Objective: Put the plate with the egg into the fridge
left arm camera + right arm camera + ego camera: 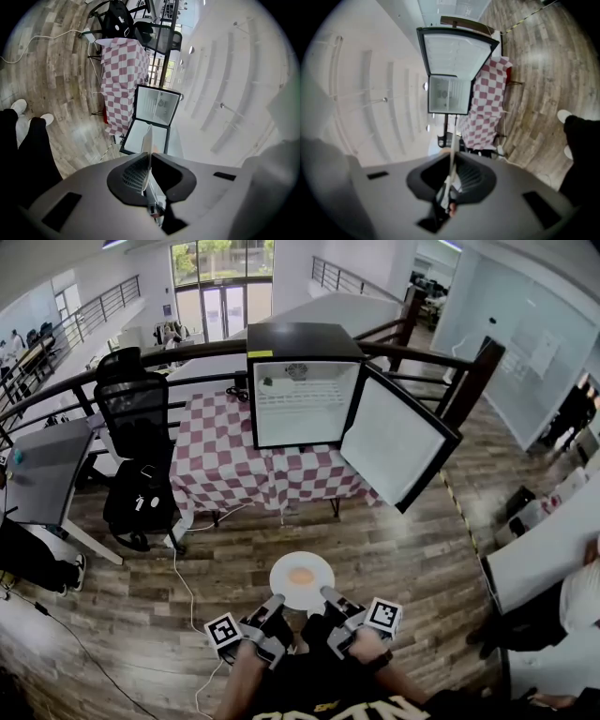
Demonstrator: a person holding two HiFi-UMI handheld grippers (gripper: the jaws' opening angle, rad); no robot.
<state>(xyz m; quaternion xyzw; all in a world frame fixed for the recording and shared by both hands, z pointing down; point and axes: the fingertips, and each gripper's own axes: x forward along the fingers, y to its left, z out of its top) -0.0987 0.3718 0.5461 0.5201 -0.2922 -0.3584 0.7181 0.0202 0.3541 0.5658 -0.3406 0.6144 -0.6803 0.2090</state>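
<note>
Head view shows the plate (pixel 282 579) with the egg (pixel 301 576) held above the wooden floor (pixel 403 540) — left tongs (pixel 275 604) and right tongs (pixel 330 598) each clamp its near rim. Ahead, the fridge (pixel 305 362) stands open on the checked bench (pixel 225 470).

Cannot see the near rim of the plate (pixel 281 579) in the head view, covered there by the jaws of the left gripper (pixel 276 600) and the right gripper (pixel 329 596); from both gripper views, only its thin edge, with no clear sight of the egg (pixel 301 576). Cannot tell what the two small things (pixel 296 371) on the upper shelf of the fridge (pixel 300 338) are. Cut off by the head view's right edge: a person (pixel 581 601).
</note>
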